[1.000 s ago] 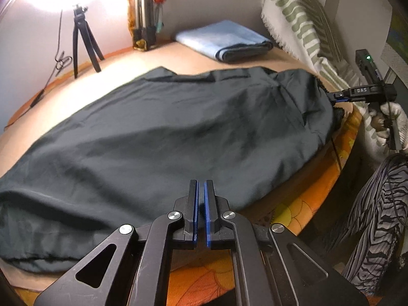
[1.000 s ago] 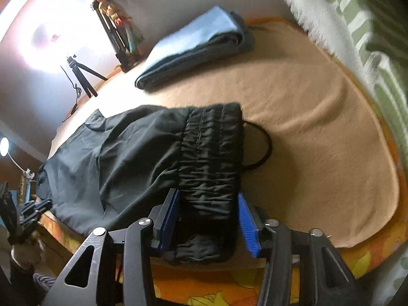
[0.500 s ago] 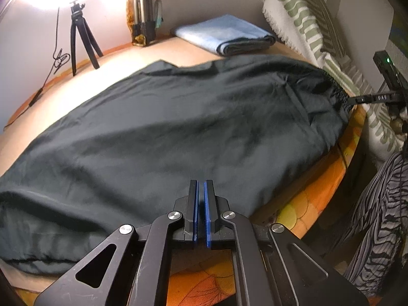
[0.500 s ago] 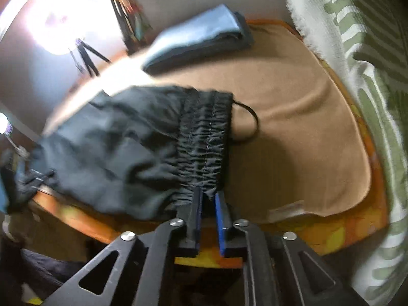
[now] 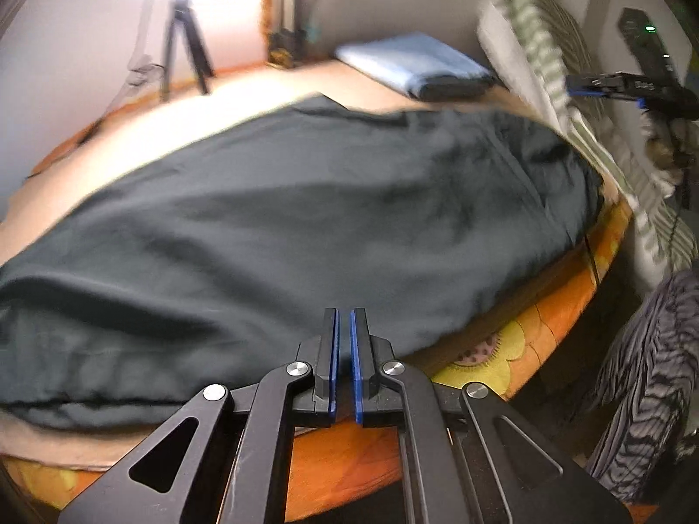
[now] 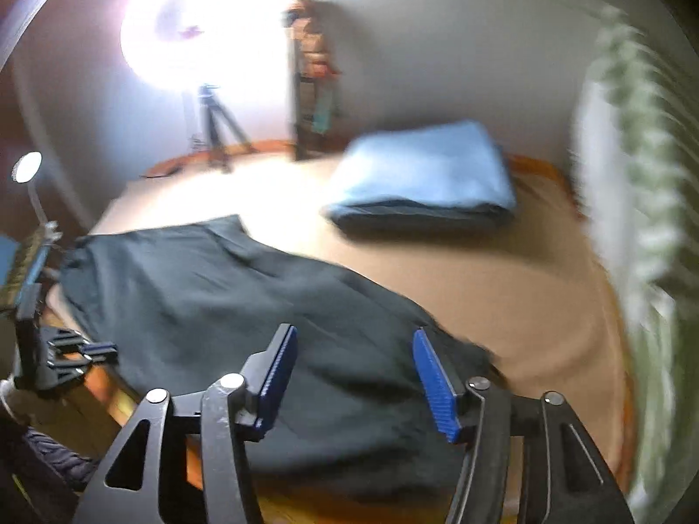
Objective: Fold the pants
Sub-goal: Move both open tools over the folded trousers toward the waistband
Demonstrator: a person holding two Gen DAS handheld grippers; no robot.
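The dark grey-green pants (image 5: 306, 218) lie spread flat along the near edge of the tan bed surface (image 5: 244, 100). My left gripper (image 5: 343, 318) is nearly shut, a thin gap between its blue pads, right at the pants' near edge; whether it pinches cloth I cannot tell. My right gripper (image 6: 354, 340) is open and empty, lifted a little above the waist end of the pants (image 6: 262, 327). It shows in the left wrist view (image 5: 585, 87) raised at the far right. The left gripper shows in the right wrist view (image 6: 83, 353) at the far left edge.
A folded blue cloth (image 6: 428, 179) lies at the back of the bed. A tripod (image 5: 183, 43) with a bright lamp stands at the back left. A green-striped white blanket (image 5: 563, 100) hangs on the right. The orange patterned bed edge (image 5: 515, 349) runs in front.
My right gripper let go of the elastic waistband, opened wide and rose up. The pants' waist end settled flat. My left gripper held its place with its pads a little further apart.
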